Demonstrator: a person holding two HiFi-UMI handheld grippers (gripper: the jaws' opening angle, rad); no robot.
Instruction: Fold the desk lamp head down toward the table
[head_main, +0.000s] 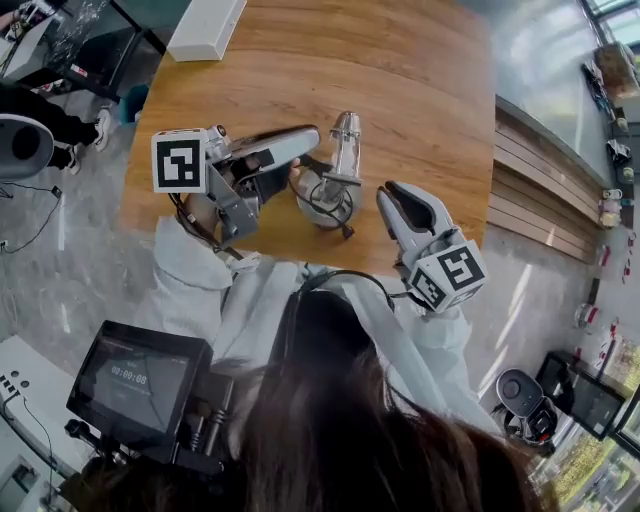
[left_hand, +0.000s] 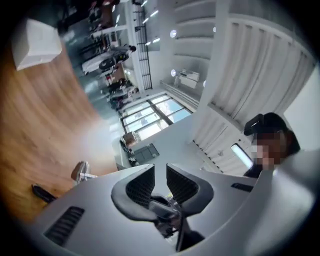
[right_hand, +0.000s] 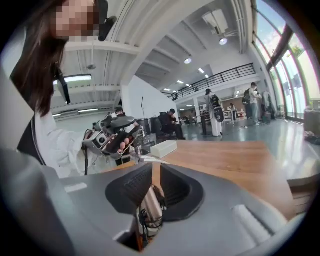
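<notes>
The desk lamp (head_main: 338, 165) stands on the wooden table (head_main: 400, 80) close to its near edge, about midway along that edge. Its silver stem rises from a round base, and a dark cable (head_main: 338, 218) lies coiled at the base.

The left gripper (head_main: 305, 138) reaches in from the left side, with its tips just beside the top of the lamp. In the left gripper view its jaws stand a little apart with only the room showing through the gap, so it grips nothing; the lamp (left_hand: 81, 172) sits off to the left of the jaws.

The right gripper (head_main: 386, 196) hovers near the base on the lamp's right side, apart from it. Its jaws are also released, leaving a narrow gap, and the lamp stem (right_hand: 150, 205) shows low down beyond them.

A white box (head_main: 205, 28) rests at the table's far left corner.
</notes>
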